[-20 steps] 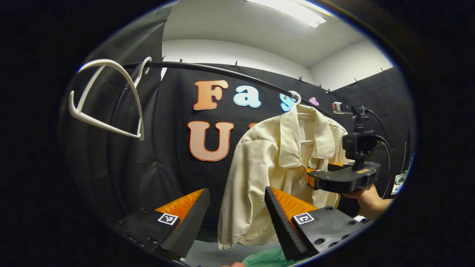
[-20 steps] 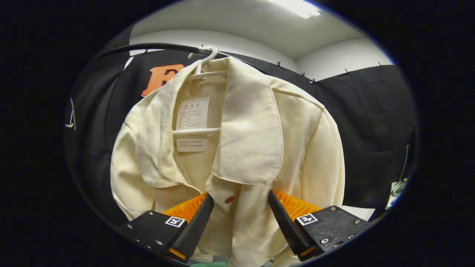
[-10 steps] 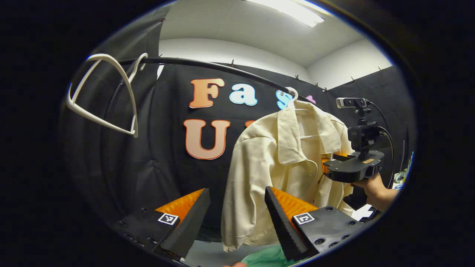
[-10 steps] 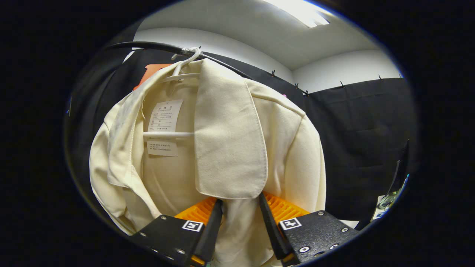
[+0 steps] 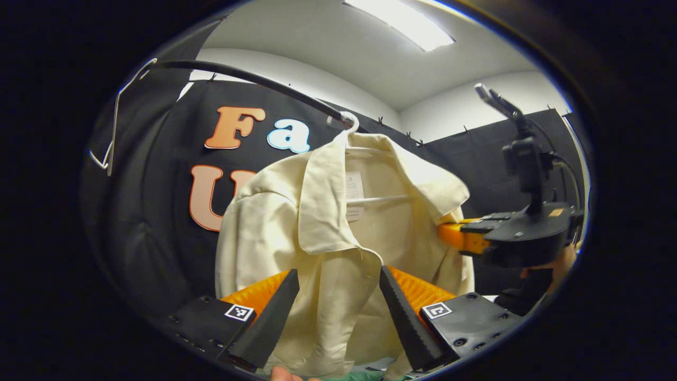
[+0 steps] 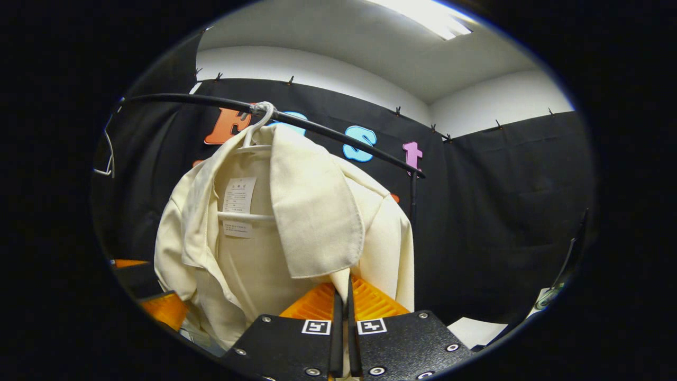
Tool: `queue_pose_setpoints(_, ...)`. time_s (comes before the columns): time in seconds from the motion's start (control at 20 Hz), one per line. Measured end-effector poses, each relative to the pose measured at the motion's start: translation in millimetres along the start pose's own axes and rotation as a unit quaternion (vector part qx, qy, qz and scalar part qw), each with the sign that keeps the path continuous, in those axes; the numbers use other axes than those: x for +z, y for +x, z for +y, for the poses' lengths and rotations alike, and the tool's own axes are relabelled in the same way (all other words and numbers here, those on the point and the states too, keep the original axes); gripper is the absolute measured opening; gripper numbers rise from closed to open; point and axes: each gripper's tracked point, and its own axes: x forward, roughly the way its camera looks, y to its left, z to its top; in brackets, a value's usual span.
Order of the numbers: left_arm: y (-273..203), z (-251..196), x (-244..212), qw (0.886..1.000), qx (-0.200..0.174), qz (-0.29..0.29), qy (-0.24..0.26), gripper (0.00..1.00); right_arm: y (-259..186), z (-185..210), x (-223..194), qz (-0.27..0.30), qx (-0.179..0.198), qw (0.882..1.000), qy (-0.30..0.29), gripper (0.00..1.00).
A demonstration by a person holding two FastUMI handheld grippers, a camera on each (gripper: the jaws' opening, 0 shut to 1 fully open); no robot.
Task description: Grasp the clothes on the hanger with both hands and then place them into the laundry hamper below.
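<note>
Shirt (image 6: 296, 222): cream, hung on a white hanger (image 6: 259, 119) from the black rail (image 6: 328, 132), centre of both views.
Right tongs (image 6: 342, 312): clenched on the shirt's front edge, bottom centre of the right gripper view.
Left tongs (image 5: 336, 312): released, spread before the shirt's lower front.
Spare hanger (image 5: 113, 132): upper left.

Cream shirt (image 6: 317, 211): matt woven cloth with stitched collar edges. Hanger (image 6: 254, 132) inside its neck: smooth white plastic. Rail (image 6: 328, 132) above: smooth black.
</note>
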Motion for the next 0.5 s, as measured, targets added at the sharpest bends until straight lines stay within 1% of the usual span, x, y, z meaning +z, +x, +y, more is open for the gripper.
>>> queue_pose_setpoints(0.1, 29.4, -4.2, -28.4, 0.999, 0.011, 0.010, 0.030, 0.99, -2.4, -1.3, 1.1, 0.000, 0.007, 1.000, -0.002, 0.04)
queue_pose_setpoints(0.2, 54.5, -6.4, -48.8, 0.999, 0.010, 0.021, 0.049, 1.00, -2.3, -1.0, 0.6, 0.000, 0.011, 1.000, -0.005, 0.04)
queue_pose_setpoints(0.3, 70.5, 0.4, -57.2, 0.998, 0.021, 0.021, 0.062, 1.00, -0.8, 1.1, 0.6, 0.001, 0.015, 1.000, -0.006, 0.04)
queue_pose_setpoints(0.45, 83.8, 25.2, -59.6, 0.994, 0.057, 0.026, 0.094, 0.97, -1.2, -1.1, -0.4, -0.001, 0.018, 1.000, -0.006, 0.04)
queue_pose_setpoints(0.5, 85.1, 38.4, -55.2, 0.991, 0.076, 0.024, 0.103, 0.68, -1.2, -1.7, -1.0, 0.000, 0.019, 1.000, -0.006, 0.04)
